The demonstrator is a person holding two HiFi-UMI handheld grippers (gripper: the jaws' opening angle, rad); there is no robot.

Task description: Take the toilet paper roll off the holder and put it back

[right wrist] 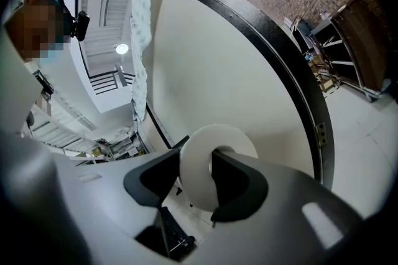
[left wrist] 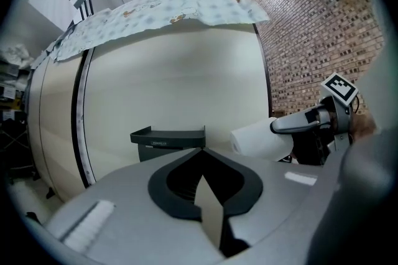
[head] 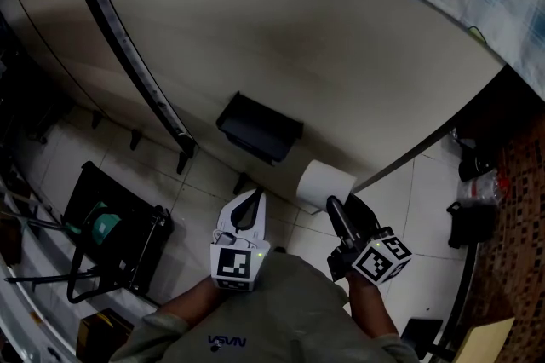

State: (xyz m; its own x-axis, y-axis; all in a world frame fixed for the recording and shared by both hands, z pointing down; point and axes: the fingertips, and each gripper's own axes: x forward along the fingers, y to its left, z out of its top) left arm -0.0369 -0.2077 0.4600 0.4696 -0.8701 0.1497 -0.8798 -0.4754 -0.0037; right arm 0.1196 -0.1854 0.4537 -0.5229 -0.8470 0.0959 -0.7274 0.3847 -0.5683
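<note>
The white toilet paper roll (head: 324, 184) is off the holder, and my right gripper (head: 341, 204) is shut on it. In the right gripper view the roll (right wrist: 221, 136) stands end-on in my right gripper (right wrist: 196, 157); one jaw looks to reach into its core and the other lies on its outer side. The black holder (head: 260, 128) hangs empty on the cream panel, up and left of the roll. My left gripper (head: 254, 196) is shut on nothing and points at the holder (left wrist: 168, 138), just short of it. To the left gripper's (left wrist: 202, 149) right, that view shows the roll (left wrist: 258, 139).
A patterned cloth (left wrist: 168, 9) drapes over the cream panel's top, and a black strip (head: 128, 46) runs down the panel. A black cart with a teal thing (head: 115, 233) stands on the tiled floor at left. Dark bags (head: 473, 216) lie at right by a brick wall (left wrist: 311, 27).
</note>
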